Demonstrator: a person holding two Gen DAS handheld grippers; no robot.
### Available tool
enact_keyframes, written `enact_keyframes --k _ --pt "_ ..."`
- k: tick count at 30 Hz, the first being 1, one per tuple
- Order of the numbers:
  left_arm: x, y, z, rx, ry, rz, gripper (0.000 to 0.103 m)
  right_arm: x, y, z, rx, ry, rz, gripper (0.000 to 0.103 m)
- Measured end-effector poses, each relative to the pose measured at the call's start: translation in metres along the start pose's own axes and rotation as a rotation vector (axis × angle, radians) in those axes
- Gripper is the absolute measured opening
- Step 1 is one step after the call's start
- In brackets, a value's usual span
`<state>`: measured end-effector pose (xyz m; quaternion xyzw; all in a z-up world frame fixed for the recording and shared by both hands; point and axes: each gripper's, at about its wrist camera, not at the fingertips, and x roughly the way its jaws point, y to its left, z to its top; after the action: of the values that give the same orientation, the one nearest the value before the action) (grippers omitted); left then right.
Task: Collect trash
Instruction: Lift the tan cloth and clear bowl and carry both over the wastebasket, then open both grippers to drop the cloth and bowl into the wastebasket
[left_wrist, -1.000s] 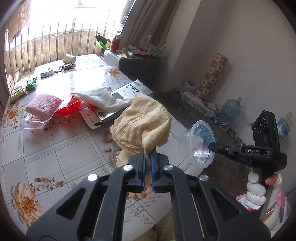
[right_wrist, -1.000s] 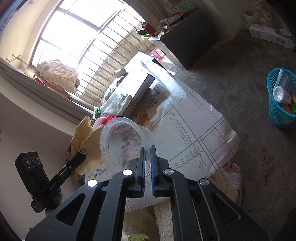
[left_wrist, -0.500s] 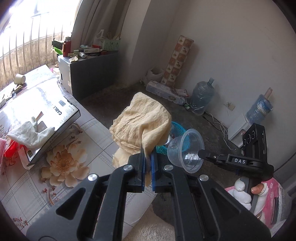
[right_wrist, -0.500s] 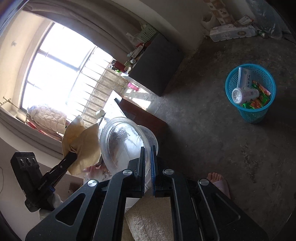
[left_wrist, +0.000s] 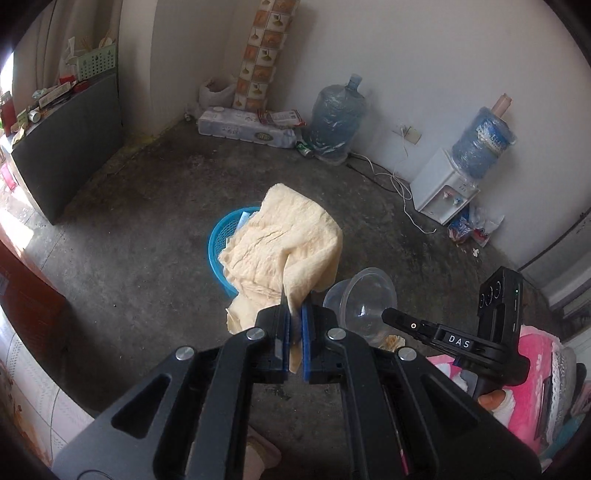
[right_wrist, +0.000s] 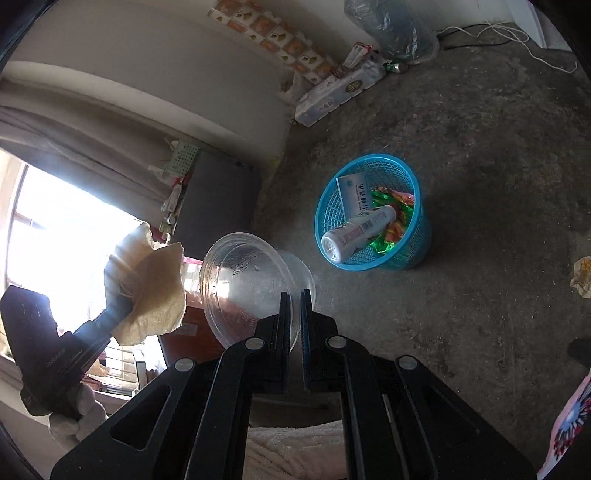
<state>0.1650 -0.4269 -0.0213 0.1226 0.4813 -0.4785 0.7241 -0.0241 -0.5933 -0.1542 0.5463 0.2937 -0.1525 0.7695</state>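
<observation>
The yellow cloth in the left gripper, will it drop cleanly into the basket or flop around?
The yellow cloth sags in soft folds from the left gripper, so it is probably floppy and light. Wider than the pinch, it may drape over the rim of the blue basket rather than fall fully inside.

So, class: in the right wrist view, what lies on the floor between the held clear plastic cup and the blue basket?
Nothing: bare concrete floor separates the clear plastic cup from the blue basket, as the right wrist view shows.
</observation>
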Motion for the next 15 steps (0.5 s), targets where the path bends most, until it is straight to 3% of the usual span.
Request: enact_keyframes --k 5,12,13,15 --pt "0.089 0.001 0.036 -0.025 0.125 -0.066 0.004 0.035 -0.036 0.024 0.066 0.003 -0.056 0.006" --pt "0.188 0.001 0.076 -0.059 0.204 -0.093 0.004 0.111 -0.073 0.065 0.161 0.014 -0.118 0.006" --pt "0.201 0.002 0.080 -0.062 0.210 -0.089 0.009 0.125 -0.079 0.071 0.174 0.019 -0.132 0.007" --pt "0.224 0.005 0.086 -0.065 0.220 -0.060 0.030 0.154 -0.090 0.079 0.195 0.042 -0.161 0.010"
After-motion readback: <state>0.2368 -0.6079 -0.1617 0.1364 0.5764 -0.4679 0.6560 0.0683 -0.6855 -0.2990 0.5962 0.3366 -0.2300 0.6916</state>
